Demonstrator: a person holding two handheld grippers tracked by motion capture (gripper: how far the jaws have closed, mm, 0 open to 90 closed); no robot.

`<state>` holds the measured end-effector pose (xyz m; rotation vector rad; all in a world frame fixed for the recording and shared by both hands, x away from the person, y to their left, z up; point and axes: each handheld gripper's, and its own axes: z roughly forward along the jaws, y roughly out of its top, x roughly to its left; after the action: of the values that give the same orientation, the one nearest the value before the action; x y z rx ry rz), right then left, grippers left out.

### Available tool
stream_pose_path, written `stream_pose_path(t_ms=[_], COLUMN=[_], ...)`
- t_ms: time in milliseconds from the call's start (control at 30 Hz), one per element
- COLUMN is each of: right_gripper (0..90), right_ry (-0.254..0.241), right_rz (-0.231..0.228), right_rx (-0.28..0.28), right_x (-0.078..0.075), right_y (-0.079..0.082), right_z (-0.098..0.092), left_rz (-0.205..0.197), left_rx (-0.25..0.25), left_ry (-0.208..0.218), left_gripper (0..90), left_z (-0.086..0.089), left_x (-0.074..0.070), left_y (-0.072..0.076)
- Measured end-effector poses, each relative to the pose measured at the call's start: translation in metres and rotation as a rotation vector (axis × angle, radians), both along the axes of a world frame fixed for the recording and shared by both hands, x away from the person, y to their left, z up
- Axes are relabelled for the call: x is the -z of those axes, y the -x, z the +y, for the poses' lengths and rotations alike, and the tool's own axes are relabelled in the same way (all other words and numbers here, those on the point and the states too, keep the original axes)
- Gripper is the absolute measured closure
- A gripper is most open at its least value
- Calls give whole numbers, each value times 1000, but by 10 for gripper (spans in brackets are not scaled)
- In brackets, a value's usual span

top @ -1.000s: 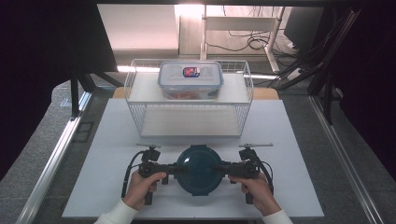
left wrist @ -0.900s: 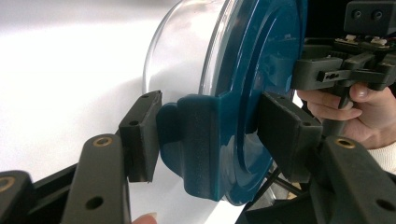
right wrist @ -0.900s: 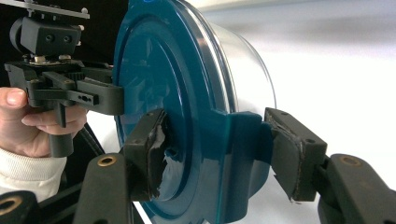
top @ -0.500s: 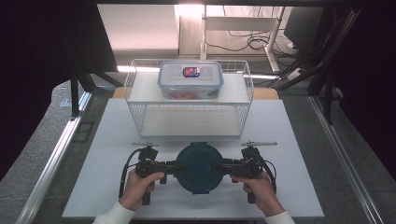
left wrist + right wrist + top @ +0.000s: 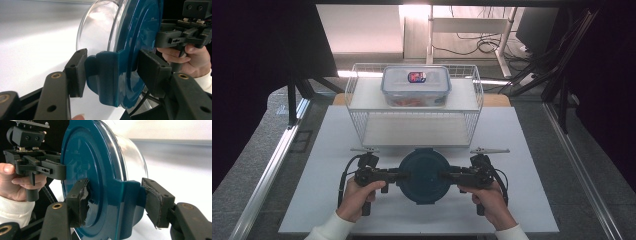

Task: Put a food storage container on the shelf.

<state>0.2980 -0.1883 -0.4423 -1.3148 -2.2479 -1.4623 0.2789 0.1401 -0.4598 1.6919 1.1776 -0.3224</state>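
Note:
A round clear glass container [image 5: 424, 175] with a dark teal lid sits low over the front of the white table [image 5: 322, 145], held from both sides. My left gripper [image 5: 404, 176] is shut on the lid's left latch tab. In the left gripper view the left gripper [image 5: 112, 72] has its pads pressing the teal tab [image 5: 105, 75] from both faces, beside the glass bowl [image 5: 97, 27]. My right gripper [image 5: 446, 176] clamps the opposite tab. In the right gripper view the right gripper [image 5: 117, 200] grips the teal lid [image 5: 87, 162] edge, and one pad [image 5: 81, 200] looks torn.
A white wire rack [image 5: 414, 107] stands behind the container at the table's middle. On its top shelf rests a rectangular clear box [image 5: 416, 86] with a grey-blue lid and red contents. Dark stands and cables crowd the floor at both sides.
The container and both grippers have shifted slightly away from the person, toward the rack. Both grippers stay clamped on the lid.

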Motion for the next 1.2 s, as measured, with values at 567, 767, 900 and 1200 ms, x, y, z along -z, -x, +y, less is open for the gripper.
stream_pose_path(t_ms=[567,767,900,1200], right_gripper=[405,405,405,405], right_ry=[-12,-18,-23,-25], right_rz=[-58,-82,-100,-111], right_rx=[-10,-17,-18,-13], right_x=[-46,-64,-74,-92], right_y=[-19,-24,-27,-34], right_z=[13,18,22,23], left_rz=[-58,-90,-107,-126], left_rx=[-16,-23,-23,-18], left_ry=[-8,-22,-22,-17], left_gripper=[421,421,421,423], left_z=[12,18,21,23], left_x=[-50,-71,-82,-98], left_y=[-15,-18,-22,-30])
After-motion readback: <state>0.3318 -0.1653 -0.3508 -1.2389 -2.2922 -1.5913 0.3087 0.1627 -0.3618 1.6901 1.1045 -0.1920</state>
